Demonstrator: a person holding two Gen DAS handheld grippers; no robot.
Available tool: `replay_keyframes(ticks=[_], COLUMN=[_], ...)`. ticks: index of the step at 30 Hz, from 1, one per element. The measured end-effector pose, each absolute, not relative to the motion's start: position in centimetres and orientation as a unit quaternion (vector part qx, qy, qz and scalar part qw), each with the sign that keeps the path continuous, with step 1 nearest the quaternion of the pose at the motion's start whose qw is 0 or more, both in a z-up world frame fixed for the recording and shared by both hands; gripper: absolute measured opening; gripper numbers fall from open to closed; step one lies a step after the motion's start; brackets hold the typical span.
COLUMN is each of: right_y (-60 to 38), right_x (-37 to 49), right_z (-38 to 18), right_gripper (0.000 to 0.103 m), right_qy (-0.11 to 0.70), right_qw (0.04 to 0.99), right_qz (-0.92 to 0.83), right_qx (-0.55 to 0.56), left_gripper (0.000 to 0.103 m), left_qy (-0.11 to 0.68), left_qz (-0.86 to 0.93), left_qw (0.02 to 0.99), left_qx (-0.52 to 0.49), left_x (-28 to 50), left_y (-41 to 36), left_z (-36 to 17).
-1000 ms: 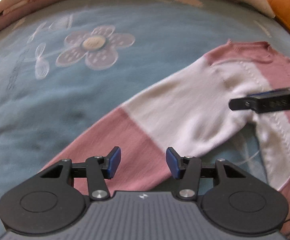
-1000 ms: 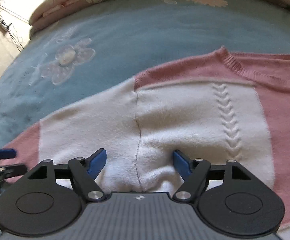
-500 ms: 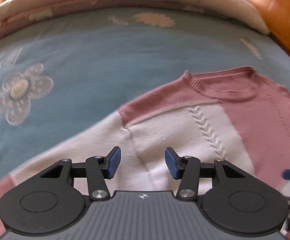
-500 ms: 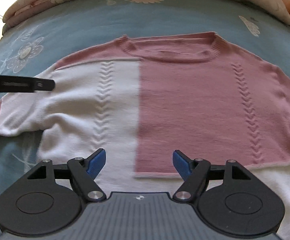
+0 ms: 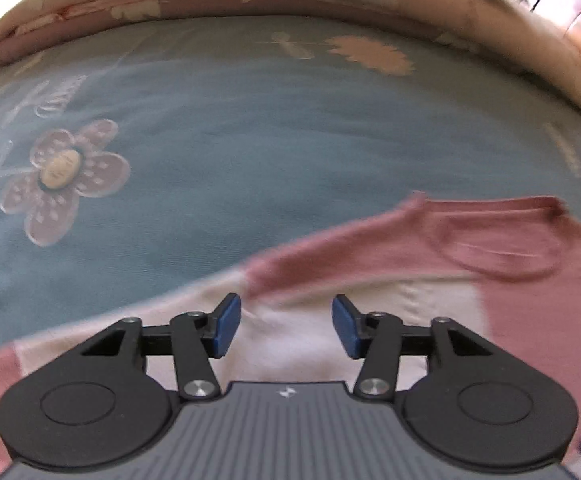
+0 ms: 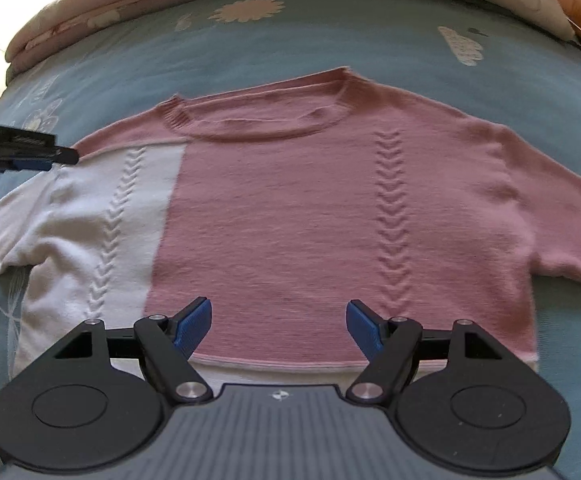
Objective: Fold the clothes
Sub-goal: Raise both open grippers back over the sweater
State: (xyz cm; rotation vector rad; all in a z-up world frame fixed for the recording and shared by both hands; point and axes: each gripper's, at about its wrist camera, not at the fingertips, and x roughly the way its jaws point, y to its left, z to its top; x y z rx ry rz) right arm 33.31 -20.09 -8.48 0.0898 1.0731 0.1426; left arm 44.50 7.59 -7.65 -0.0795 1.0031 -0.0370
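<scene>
Both views have swung off the left sleeve within 1 second and now face the sweater's [image 6: 310, 208] body, spread flat and unfolded on the bed [image 6: 250, 40]. Left gripper [image 5: 286, 326], jaws apart and empty, hovers over the white shoulder. Right gripper [image 6: 278, 330], equally wide and empty, sits above the hem, collar ahead.

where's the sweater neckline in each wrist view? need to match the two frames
Left wrist: the neckline sits right of centre, blurred, beyond the open left gripper.
Right wrist: the neckline lies upper centre, above the open right gripper.
Shared landmark: the cream daisy print on the blue bedspread, beyond the sweater.
</scene>
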Motion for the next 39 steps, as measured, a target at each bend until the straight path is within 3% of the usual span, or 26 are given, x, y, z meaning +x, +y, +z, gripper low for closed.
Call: replay_keyframes(ticks=[4,10,13,14,23,33,39], right_y=[-22.0,-24.2,-24.5,-24.6,-24.3,-22.4,-21.2], right_x=[33.4,33.9,33.7,33.7,34.2,34.3,34.3], right_z=[-8.8,-10.4,-10.8,-10.9,-11.3,-11.5,-11.7], right_gripper=[0.079,0.081,0.084,0.086,0.103,0.103,0.103], right_qy=[0.512,0.520,0.518,0.519,0.523,0.526,0.529], right_qw=[0.856,0.851,0.851,0.850,0.844,0.848,0.848], right_qz=[0.062,0.062,0.068,0.069,0.082,0.057,0.037], right_qx=[0.036,0.044,0.052,0.057,0.079,0.029,-0.003], left_gripper=[0.056,0.058,0.076,0.077,0.075,0.074,0.074], left_qy=[0.477,0.462,0.472,0.478,0.484,0.489,0.482], left_qz=[-0.044,-0.020,-0.023,-0.024,-0.044,-0.073,-0.141], left_qw=[0.877,0.886,0.881,0.878,0.873,0.868,0.864], left_qx=[-0.042,-0.020,-0.025,-0.021,-0.037,-0.037,0.015], left_x=[42.7,46.8,49.5,50.1,47.3,39.9,36.0], left_y=[5.1,5.3,5.4,5.2,6.7,6.9,5.1], left_z=[-9.0,-10.5,-10.5,-10.4,-7.2,-7.4,-7.6])
